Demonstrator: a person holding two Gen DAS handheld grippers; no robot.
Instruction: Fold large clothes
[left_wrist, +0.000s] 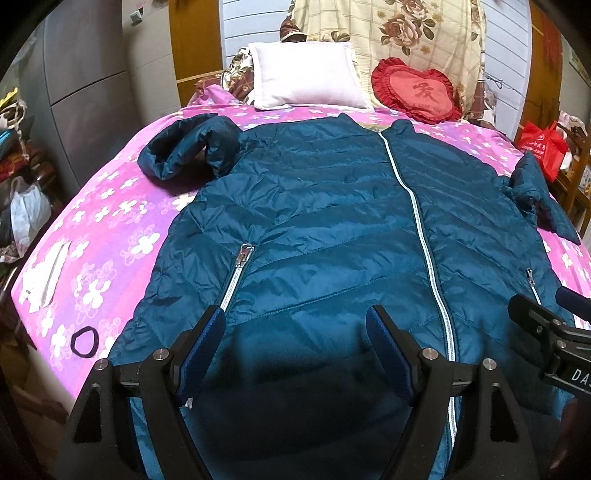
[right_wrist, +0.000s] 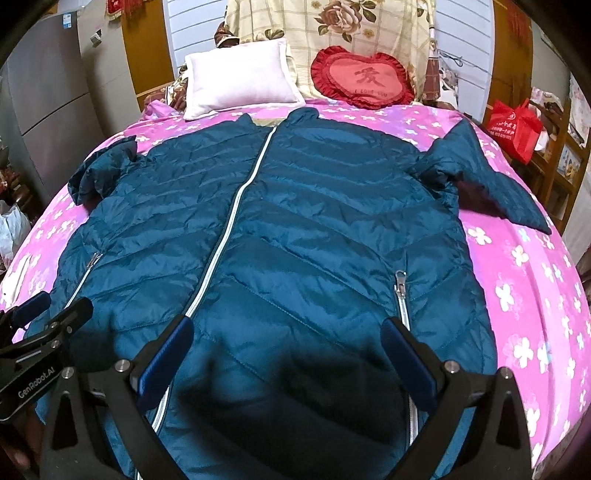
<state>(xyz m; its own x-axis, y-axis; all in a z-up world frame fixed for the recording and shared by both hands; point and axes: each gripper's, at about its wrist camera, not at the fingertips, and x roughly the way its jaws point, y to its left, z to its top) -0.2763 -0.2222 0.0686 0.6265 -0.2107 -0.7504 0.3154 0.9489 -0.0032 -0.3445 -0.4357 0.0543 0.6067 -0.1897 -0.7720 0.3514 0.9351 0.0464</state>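
A bed (left_wrist: 110, 229) dressed in a pink sheet with white flowers fills a small bedroom. At its head, a white pillow (left_wrist: 308, 75) and a red heart-shaped cushion (left_wrist: 417, 90) rest against a cream rose-print blanket (left_wrist: 399, 33) and pale panelled wall (right_wrist: 192, 33). A grey wardrobe (left_wrist: 88, 74) stands left; a red bag (right_wrist: 515, 125) sits on wooden shelving at right.

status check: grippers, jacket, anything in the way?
Left gripper open, right gripper open, both empty above the hem. Teal puffer jacket flat on the bed, zipped, sleeves bunched, unfolded. Black hair tie beside the left hem, off the jacket.
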